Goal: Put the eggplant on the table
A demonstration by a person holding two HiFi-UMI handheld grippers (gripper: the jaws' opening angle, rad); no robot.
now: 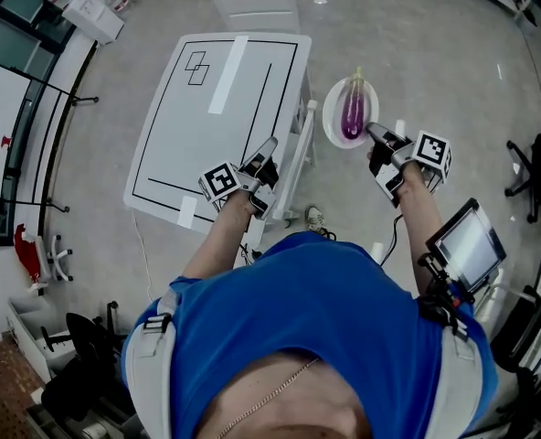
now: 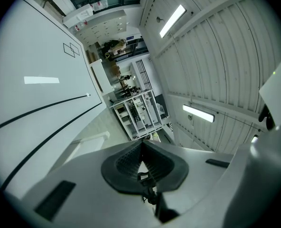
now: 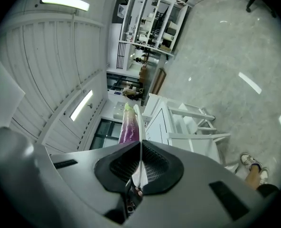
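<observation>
Blue-shirted shoulders (image 1: 325,309) fill the bottom of the head view, with both forearms reaching up and away from them. A long glossy purple eggplant (image 1: 352,112) with a pale green stem end lies lengthwise on a round white plate (image 1: 330,122), off the white rectangular table's (image 1: 188,126) right edge and over bare grey floor (image 1: 435,53). The right gripper (image 1: 373,133) meets the plate at its near right rim. In the right gripper view its jaws are clamped on that thin white rim (image 3: 138,127), and the eggplant (image 3: 129,127) rises just to the left of it. The plate stands just beside the table's right edge, level with its middle.

The tabletop, marked with black lines and white tape strips, is otherwise bare, giving open room to the plate's left. The right forearm is extended forward, beside the table's near right corner.

The left gripper (image 1: 269,146) hovers over the table's near right edge, pointing forward. Its jaws (image 2: 143,148) are together with nothing between them.
</observation>
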